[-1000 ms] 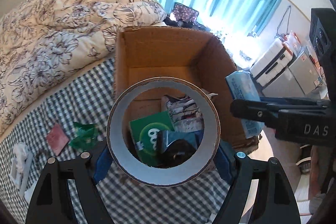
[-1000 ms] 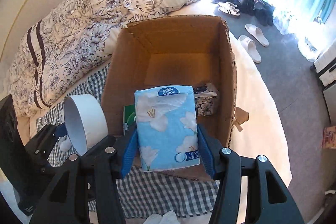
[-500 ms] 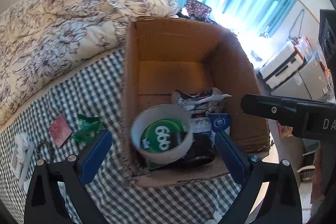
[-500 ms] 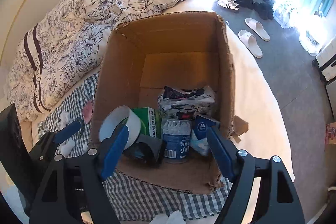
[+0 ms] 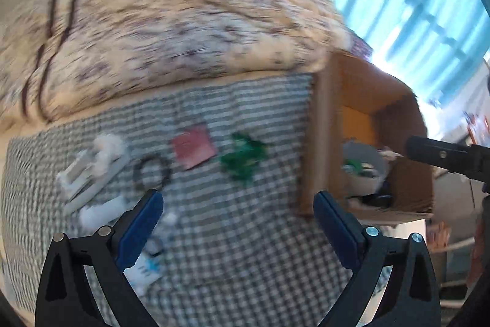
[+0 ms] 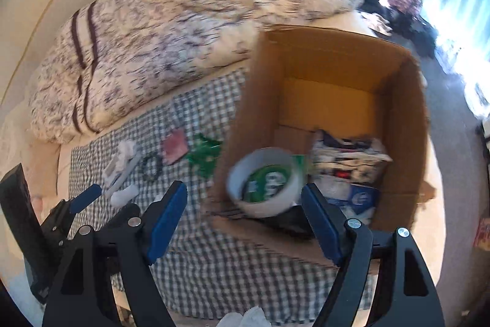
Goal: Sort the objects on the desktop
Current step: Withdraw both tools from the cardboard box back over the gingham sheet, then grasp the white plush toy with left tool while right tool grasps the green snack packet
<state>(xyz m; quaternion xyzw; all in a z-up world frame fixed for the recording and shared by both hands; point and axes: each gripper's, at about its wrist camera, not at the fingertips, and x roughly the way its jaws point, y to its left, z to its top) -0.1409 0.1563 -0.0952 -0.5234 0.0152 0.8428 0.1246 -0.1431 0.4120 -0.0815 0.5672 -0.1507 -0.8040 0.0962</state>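
Blue-padded jaws on both tongs stand wide apart with nothing between them, and both pairs have just been opening. Nearest the left gripper [image 5: 235,216], just beyond its left pad, lie white bits of clutter [image 5: 101,210], blurred past naming, and a dark ring [image 5: 151,173] on the checked cloth [image 5: 245,235]. A little farther ahead sit a pink square [image 5: 193,146] and a crumpled green wrapper [image 5: 243,158], close together but apart. Off to the right of the left tongs, and directly ahead of the right gripper [image 6: 245,216], is the cardboard box [image 6: 401,124], where a white tape roll [image 6: 265,183] and packets already rest. Beyond everything rises the floral quilt [image 5: 183,20].

The step in hand looks like fetching the next loose piece. To do it well, I would pick one item, centre it between the pads, and come down steeply so the tips pinch the item and not the cloth. Flat things like the pink square may need a pad slid under one edge.
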